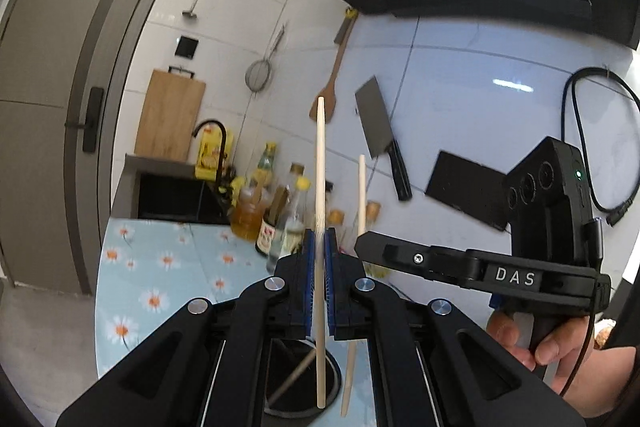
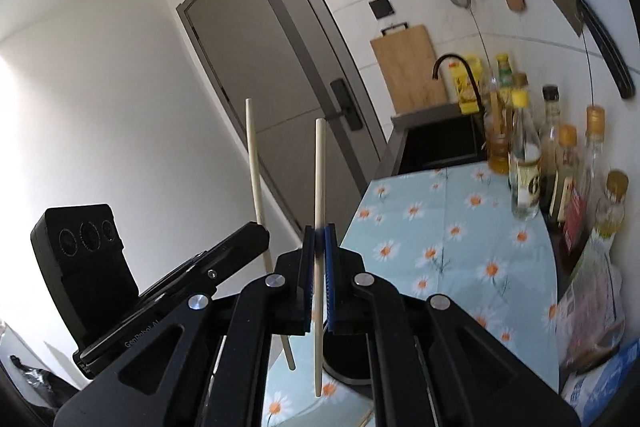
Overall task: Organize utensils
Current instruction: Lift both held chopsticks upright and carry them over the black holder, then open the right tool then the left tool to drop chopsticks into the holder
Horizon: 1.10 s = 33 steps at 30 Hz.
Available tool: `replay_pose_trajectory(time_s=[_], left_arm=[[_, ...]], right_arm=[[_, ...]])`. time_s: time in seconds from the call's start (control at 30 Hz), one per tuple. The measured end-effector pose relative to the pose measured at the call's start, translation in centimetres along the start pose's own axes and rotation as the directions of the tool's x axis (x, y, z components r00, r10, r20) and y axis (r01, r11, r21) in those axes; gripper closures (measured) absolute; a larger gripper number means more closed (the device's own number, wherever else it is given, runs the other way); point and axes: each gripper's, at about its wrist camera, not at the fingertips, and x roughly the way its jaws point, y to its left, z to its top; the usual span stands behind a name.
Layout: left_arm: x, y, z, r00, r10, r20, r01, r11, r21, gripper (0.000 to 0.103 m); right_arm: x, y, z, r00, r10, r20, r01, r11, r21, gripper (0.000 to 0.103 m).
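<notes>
Wooden chopsticks stand near-upright — one (image 1: 320, 163) clenched in the left gripper (image 1: 319, 247), one (image 2: 320, 171) in the right gripper (image 2: 319, 247) — with the black holder (image 1: 332, 383) directly below both tips.

Landmark: black sink (image 1: 172, 197).
Wooden cutting board (image 1: 170, 115): against the wall tiles behind sink.
Glass oil bottles (image 2: 524, 163): beside sink, on daisy-print tablecloth (image 2: 440, 227).
Steel cleaver (image 1: 376, 121): wall-hung, beyond bottles.
</notes>
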Motion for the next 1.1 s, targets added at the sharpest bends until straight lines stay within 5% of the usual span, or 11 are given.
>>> replay_pose_trajectory(time_s=[0.13, 0.3, 0.63, 0.73, 1.1], left_arm=[[0.5, 0.9, -0.2, 0.998, 0.004, 0.07, -0.003, 1.0, -0.007, 0.099], [1.9, 1.2, -1.3, 0.998, 0.002, 0.057, -0.002, 1.0, 0.004, 0.099], [3.4, 2.5, -3.7, 1.0, 0.022, -0.004, -0.022, 0.999, -0.033, 0.098], [3.2, 2.6, -4.1, 1.0, 0.027, -0.016, -0.028, 0.999, -0.044, 0.098], [1.8, 2.5, -3.9, 0.999, 0.034, -0.042, -0.037, 0.997, -0.072, 0.098]], right_arm=[[0.8, -0.7, 0.2, 0.997, -0.033, 0.065, 0.035, 0.999, -0.029, 0.097], [1.8, -1.8, -0.7, 0.992, -0.062, 0.106, 0.065, 0.997, -0.03, 0.097], [3.4, -3.5, -2.2, 0.995, -0.075, 0.058, 0.075, 0.997, 0.001, 0.094], [3.6, -3.9, -2.7, 0.997, -0.067, 0.038, 0.066, 0.997, 0.027, 0.079], [2.5, -4.0, -3.5, 0.998, -0.056, 0.02, 0.054, 0.996, 0.066, 0.079]])
